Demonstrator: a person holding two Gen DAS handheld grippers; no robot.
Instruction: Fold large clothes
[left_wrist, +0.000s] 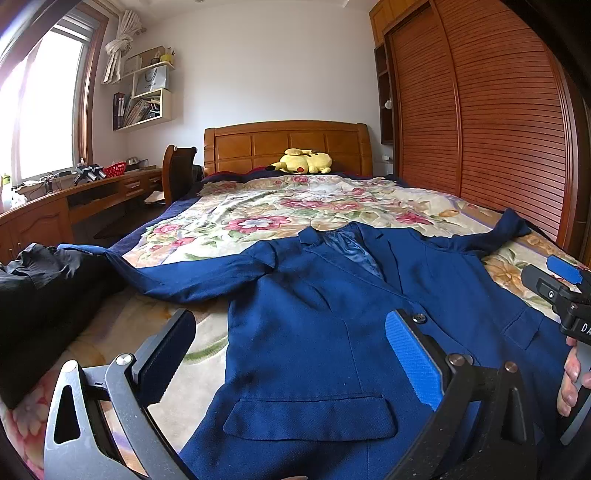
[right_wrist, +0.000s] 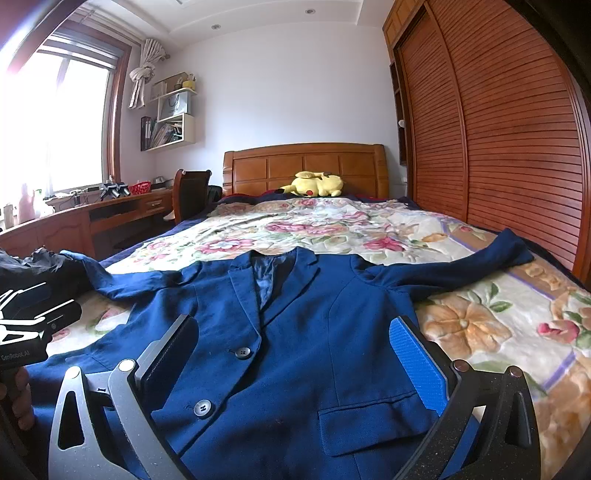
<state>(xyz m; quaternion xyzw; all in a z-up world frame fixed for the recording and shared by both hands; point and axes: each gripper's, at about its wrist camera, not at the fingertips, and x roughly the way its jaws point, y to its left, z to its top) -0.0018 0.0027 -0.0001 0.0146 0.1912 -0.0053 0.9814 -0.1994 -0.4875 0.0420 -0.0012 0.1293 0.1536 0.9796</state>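
A navy blue blazer (left_wrist: 314, 325) lies face up on the bed, buttoned, collar toward the headboard, both sleeves spread out to the sides. It also shows in the right wrist view (right_wrist: 295, 332). My left gripper (left_wrist: 291, 354) is open and empty above the blazer's left front, over the flap pocket (left_wrist: 310, 417). My right gripper (right_wrist: 295, 354) is open and empty above the right front, near the buttons (right_wrist: 242, 352). The right gripper's body shows at the right edge of the left wrist view (left_wrist: 561, 295).
The bed has a floral cover (right_wrist: 332, 229) and a wooden headboard (left_wrist: 288, 146) with a yellow plush toy (left_wrist: 304, 162). A dark garment (left_wrist: 40, 291) lies at the left. A desk (left_wrist: 92, 192) and chair stand left; a slatted wardrobe (left_wrist: 480, 129) stands right.
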